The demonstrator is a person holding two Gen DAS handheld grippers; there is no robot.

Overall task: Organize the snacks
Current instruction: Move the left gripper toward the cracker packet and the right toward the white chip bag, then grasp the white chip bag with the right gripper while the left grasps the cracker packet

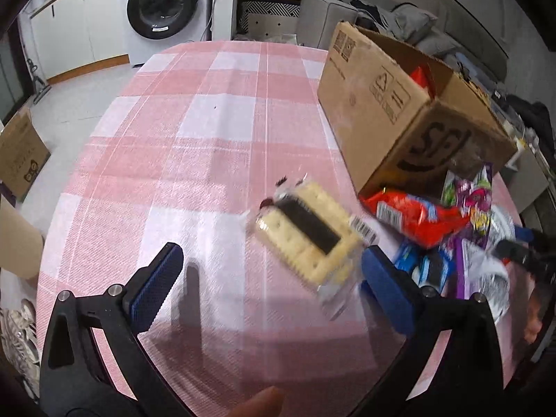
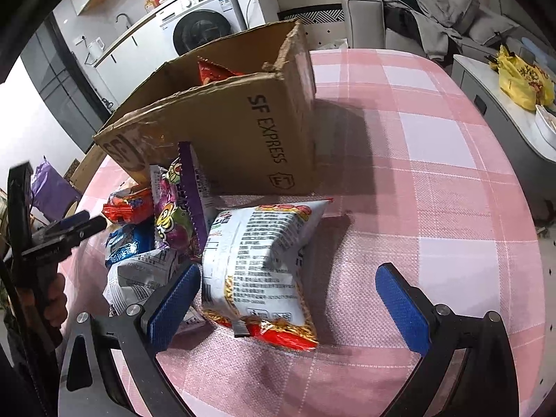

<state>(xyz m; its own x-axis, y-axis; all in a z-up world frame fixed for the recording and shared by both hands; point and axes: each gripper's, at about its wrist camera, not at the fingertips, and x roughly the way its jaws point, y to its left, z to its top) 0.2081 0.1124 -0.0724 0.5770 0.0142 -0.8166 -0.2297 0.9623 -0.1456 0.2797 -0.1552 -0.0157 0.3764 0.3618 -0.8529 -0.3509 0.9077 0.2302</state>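
Observation:
A clear-wrapped cracker pack (image 1: 305, 232) with a dark filling lies on the pink plaid tablecloth (image 1: 208, 139), just ahead of my open left gripper (image 1: 271, 288) and close to its right finger. My right gripper (image 2: 288, 305) is open around a white snack bag with red ends (image 2: 260, 264), which rests on the cloth nearer the left finger. An open cardboard box (image 2: 226, 132) stands behind, with a red bag (image 2: 212, 71) inside. Against the box lie a purple pack (image 2: 180, 205), a red pack (image 2: 128, 205), a blue pack (image 2: 125, 243) and another white bag (image 2: 139, 278).
The left gripper (image 2: 87, 221) and the hand holding it (image 2: 55, 302) show at the left edge of the right wrist view. Bare cloth (image 2: 434, 173) stretches right of the box. Beyond the table are a washing machine (image 1: 163, 7), a sofa (image 2: 417, 17) and a side table with a yellow bag (image 2: 521, 80).

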